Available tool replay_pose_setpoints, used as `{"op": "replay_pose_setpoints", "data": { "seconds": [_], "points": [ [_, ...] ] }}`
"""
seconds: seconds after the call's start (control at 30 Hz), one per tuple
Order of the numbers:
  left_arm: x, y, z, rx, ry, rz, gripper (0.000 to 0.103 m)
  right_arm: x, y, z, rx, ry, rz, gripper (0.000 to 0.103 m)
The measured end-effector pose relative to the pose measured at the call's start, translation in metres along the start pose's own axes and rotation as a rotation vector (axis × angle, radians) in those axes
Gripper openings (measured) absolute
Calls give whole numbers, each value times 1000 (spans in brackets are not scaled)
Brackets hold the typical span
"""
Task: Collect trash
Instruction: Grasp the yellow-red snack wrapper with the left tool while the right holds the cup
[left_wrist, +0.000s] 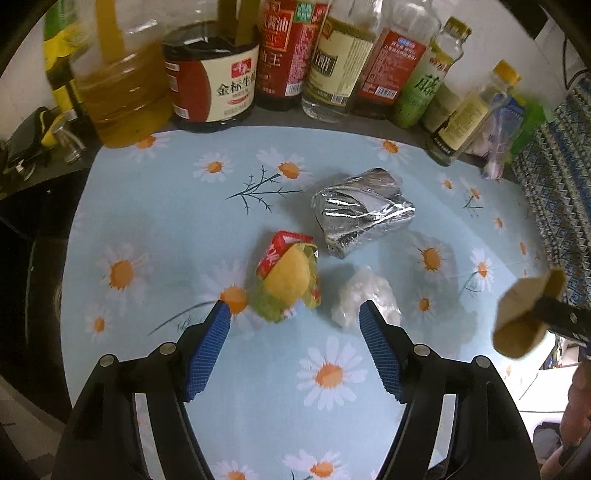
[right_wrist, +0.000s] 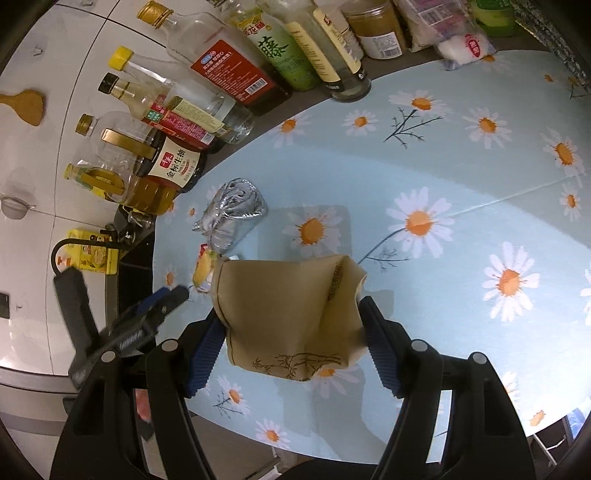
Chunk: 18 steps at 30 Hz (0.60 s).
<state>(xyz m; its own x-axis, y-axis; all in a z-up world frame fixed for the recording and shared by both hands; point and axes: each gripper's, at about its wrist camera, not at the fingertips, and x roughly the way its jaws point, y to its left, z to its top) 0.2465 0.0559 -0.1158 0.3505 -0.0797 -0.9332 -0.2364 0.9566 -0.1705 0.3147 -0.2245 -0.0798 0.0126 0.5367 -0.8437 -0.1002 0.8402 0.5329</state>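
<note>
The left gripper (left_wrist: 294, 314) hung with its blue pads spread apart and empty, low over the daisy-print tabletop (left_wrist: 147, 206), with the yellow-and-red snack wrapper (left_wrist: 290, 277) just ahead between the fingertips and a crumpled white plastic wad (left_wrist: 364, 295) at the right pad. A crushed silver foil packet (left_wrist: 364, 208) lay a little farther back, apart from both. The right gripper (right_wrist: 291, 317) was clamped on a brown paper bag (right_wrist: 288, 314), held off the tabletop with its open mouth facing away from the camera.

To take the wrapper cleanly, the left gripper probably needed to centre on it, keeping the right pad clear of the white wad, then close low so the thin film did not slip out. The bag would be best kept with its mouth tilted toward the left side.

Whether the bag held anything could not be told. Behind the trash stood a row of bottles: a jug of yellow oil (left_wrist: 118, 92) partly full, a dark soy sauce bottle (left_wrist: 210, 81), and several clear ones, nearly empty.
</note>
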Motion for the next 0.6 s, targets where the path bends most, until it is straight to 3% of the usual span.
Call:
{"op": "replay_pose_setpoints", "data": {
  "seconds": [0.6],
  "points": [
    [50, -3, 34, 16, 111, 107, 70, -2, -29, -2, -8, 22, 15, 71]
  ]
}}
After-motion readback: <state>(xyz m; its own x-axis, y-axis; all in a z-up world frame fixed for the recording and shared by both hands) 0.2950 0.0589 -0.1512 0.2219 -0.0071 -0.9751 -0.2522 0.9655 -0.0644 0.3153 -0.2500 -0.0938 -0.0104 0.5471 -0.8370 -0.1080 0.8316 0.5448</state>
